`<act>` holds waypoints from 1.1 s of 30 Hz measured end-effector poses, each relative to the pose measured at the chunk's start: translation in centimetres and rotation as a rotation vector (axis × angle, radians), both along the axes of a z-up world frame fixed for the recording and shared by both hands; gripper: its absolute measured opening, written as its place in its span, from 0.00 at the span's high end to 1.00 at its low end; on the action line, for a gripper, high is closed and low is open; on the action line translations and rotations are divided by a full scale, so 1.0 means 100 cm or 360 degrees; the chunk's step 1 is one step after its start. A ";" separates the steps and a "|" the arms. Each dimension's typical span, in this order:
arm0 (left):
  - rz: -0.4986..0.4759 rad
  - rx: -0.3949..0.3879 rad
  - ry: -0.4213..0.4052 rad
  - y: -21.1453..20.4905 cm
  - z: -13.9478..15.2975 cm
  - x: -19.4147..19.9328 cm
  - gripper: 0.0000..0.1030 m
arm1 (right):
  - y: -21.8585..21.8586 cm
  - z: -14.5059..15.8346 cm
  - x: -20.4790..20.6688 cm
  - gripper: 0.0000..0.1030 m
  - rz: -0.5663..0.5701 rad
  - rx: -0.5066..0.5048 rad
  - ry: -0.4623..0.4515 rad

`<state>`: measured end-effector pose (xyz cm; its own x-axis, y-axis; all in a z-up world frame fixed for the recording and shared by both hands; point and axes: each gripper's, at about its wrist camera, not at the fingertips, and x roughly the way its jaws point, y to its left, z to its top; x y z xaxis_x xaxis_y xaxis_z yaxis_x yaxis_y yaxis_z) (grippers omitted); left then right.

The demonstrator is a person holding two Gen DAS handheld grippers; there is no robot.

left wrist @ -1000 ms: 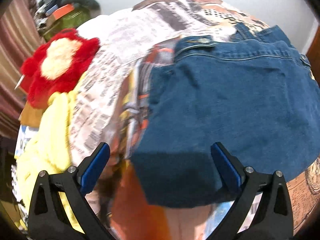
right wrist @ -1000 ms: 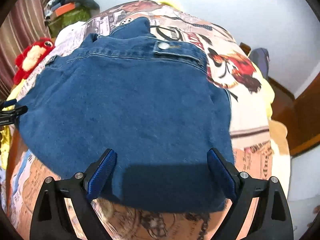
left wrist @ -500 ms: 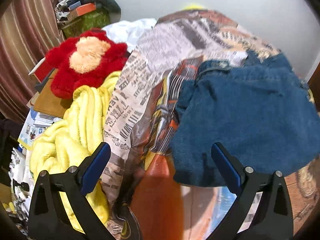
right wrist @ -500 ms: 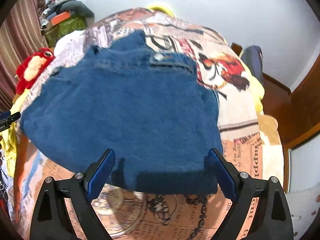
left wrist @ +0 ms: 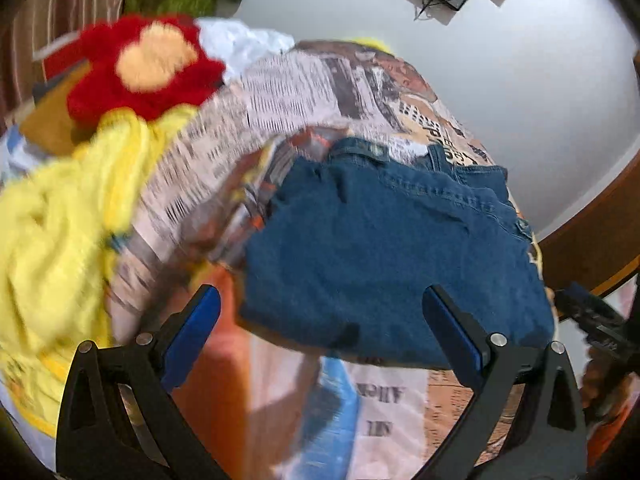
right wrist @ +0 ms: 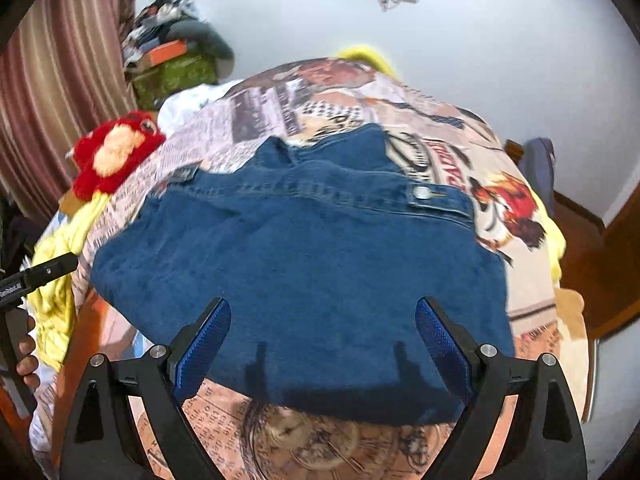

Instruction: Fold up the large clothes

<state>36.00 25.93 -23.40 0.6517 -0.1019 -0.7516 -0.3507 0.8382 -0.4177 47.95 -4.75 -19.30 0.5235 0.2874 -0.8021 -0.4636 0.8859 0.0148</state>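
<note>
A folded blue denim garment (right wrist: 312,264) lies flat on a bed covered by a newspaper-print sheet (right wrist: 304,104). It also shows in the left wrist view (left wrist: 392,248), right of centre. My right gripper (right wrist: 322,340) is open and empty, raised above the garment's near edge. My left gripper (left wrist: 320,332) is open and empty, off the garment's near left corner. The left gripper's tip also shows at the left edge of the right wrist view (right wrist: 40,274).
A red plush toy (left wrist: 144,68) and a yellow blanket (left wrist: 60,216) lie at the bed's left side. A pile of boxes and bags (right wrist: 176,60) stands by striped curtains (right wrist: 60,80). A wooden door frame (left wrist: 592,248) is at the right.
Both grippers have drawn back and up from the denim garment, which now looks smaller. The left wrist view has swung right after swinging left. The garment lies unmoved.
</note>
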 end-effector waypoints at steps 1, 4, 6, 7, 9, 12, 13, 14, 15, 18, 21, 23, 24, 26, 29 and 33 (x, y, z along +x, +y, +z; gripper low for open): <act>-0.0003 -0.0062 0.0019 -0.001 -0.008 0.001 0.01 | 0.007 -0.007 0.001 0.10 0.0020 -0.0026 0.0010; -0.0012 -0.0250 0.0066 -0.004 -0.031 0.003 0.01 | 0.024 -0.029 0.006 0.10 0.0068 -0.0103 0.0070; -0.0009 -0.0342 0.0106 -0.008 -0.046 0.007 0.01 | 0.031 -0.046 0.009 0.10 0.0098 -0.0154 0.0120; -0.0019 -0.0389 0.0115 -0.010 -0.052 0.009 0.01 | 0.036 -0.057 0.011 0.10 0.0120 -0.0189 0.0156; -0.0070 -0.0475 0.0117 -0.015 -0.060 0.014 0.01 | 0.040 -0.071 0.013 0.09 0.0127 -0.0205 0.0183; -0.0124 -0.0536 0.0100 -0.024 -0.065 0.025 0.01 | 0.033 -0.080 0.019 0.00 0.0073 -0.0141 0.0206; -0.0131 -0.0541 0.0099 -0.025 -0.066 0.029 0.01 | 0.031 -0.082 0.022 0.00 0.0060 -0.0115 0.0235; -0.0139 -0.0559 0.0093 -0.027 -0.069 0.035 0.01 | 0.029 -0.084 0.024 0.00 0.0058 -0.0092 0.0261; -0.0141 -0.0583 0.0091 -0.027 -0.072 0.040 0.04 | 0.027 -0.085 0.026 0.00 0.0058 -0.0070 0.0277; -0.0092 -0.0621 0.0102 -0.022 -0.082 0.057 0.13 | 0.028 -0.085 0.024 0.00 0.0074 -0.0074 0.0259; 0.0063 -0.0552 0.0098 -0.012 -0.088 0.070 0.30 | 0.028 -0.085 0.023 0.00 0.0077 -0.0070 0.0256; 0.0166 -0.0591 0.0092 -0.005 -0.090 0.074 0.36 | 0.028 -0.085 0.024 0.00 0.0083 -0.0064 0.0267; 0.0197 -0.0601 0.0090 -0.003 -0.090 0.076 0.40 | 0.028 -0.084 0.024 0.00 0.0088 -0.0061 0.0276; 0.0229 -0.0579 0.0089 -0.001 -0.085 0.077 0.47 | 0.028 -0.082 0.024 0.00 0.0101 -0.0060 0.0299; 0.0269 -0.0533 -0.0019 0.001 -0.063 0.064 0.60 | 0.027 -0.078 0.024 0.00 0.0094 -0.0068 0.0338; 0.0232 -0.0358 -0.0131 -0.006 -0.019 0.052 0.67 | 0.026 -0.070 0.021 0.00 0.0103 -0.0036 0.0382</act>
<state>41.17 25.35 -25.32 0.7296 -0.1608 -0.6647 -0.4181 0.6642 -0.6197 50.10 -2.19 -26.27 0.2981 0.2948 -0.9079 -0.5049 0.8558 0.1121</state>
